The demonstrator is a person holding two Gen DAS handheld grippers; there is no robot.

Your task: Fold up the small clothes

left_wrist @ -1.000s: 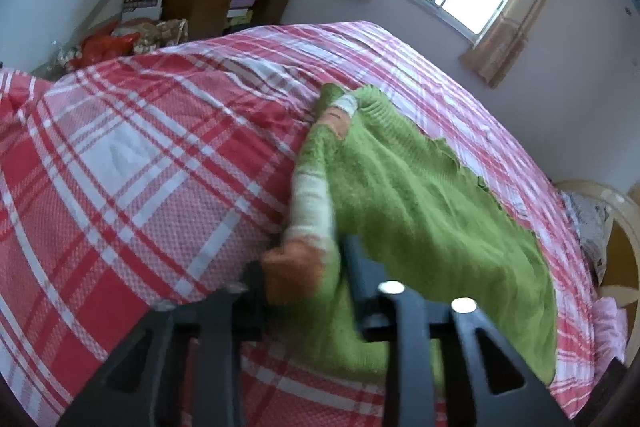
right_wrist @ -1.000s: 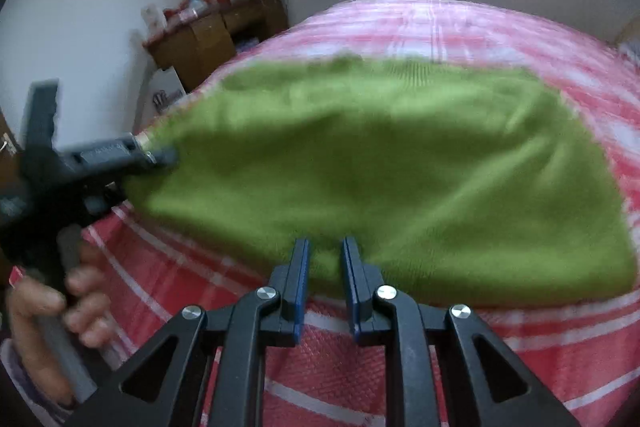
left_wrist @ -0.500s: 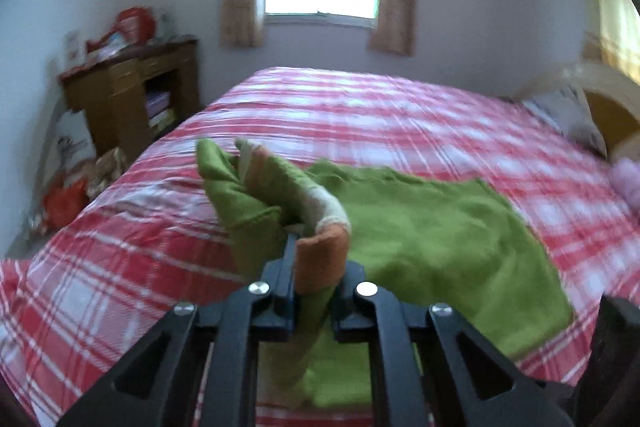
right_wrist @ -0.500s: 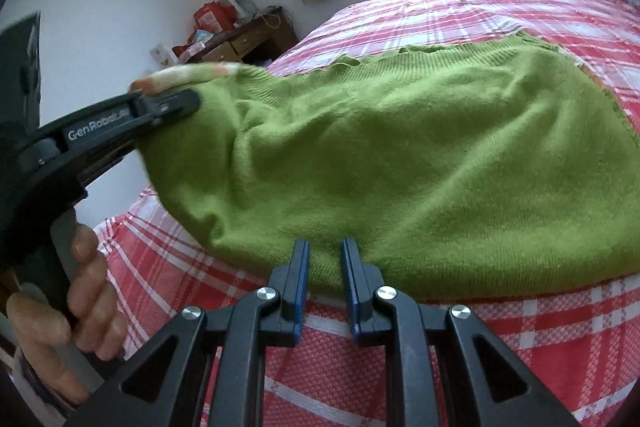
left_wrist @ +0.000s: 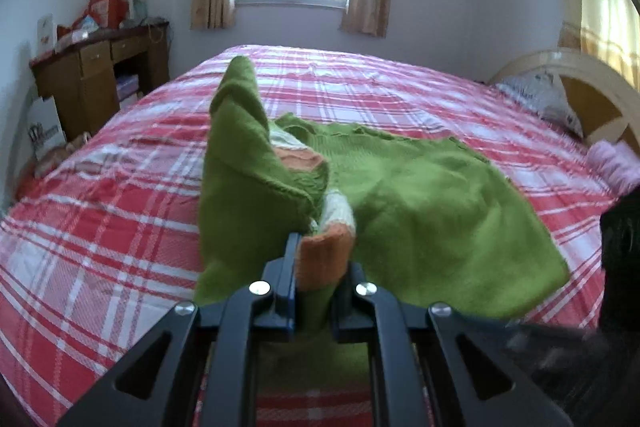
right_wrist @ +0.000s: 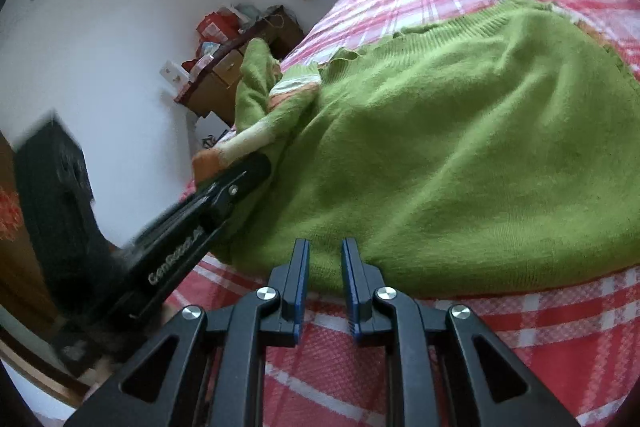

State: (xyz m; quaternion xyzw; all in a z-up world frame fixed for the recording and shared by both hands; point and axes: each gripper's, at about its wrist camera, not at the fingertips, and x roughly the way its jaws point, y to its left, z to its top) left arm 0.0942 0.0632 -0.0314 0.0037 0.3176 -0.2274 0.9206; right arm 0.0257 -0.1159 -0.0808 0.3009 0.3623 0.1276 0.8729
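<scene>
A green knit sweater [left_wrist: 432,211] lies spread on the red plaid bed cover [left_wrist: 100,227]. Its sleeve has white and orange bands and ends in an orange cuff [left_wrist: 322,255]. My left gripper [left_wrist: 320,269] is shut on that cuff and holds the sleeve up, bunched over the sweater's left side. The right wrist view shows the same grip, left gripper [right_wrist: 256,163] on the cuff [right_wrist: 208,159]. My right gripper [right_wrist: 325,255] sits low at the near hem of the sweater [right_wrist: 460,155]. Its jaws stand a narrow gap apart, with nothing visibly pinched.
A wooden desk [left_wrist: 100,79] piled with bags stands left of the bed under the window wall. A pale headboard [left_wrist: 580,87], a pillow [left_wrist: 540,99] and a pink bundle [left_wrist: 612,163] are at the right. Plaid cover stretches behind the sweater.
The left gripper closed on the orange cuff, rolled upright and carried the sleeve up and in over the sweater. The right gripper rolled and stayed at the hem.
</scene>
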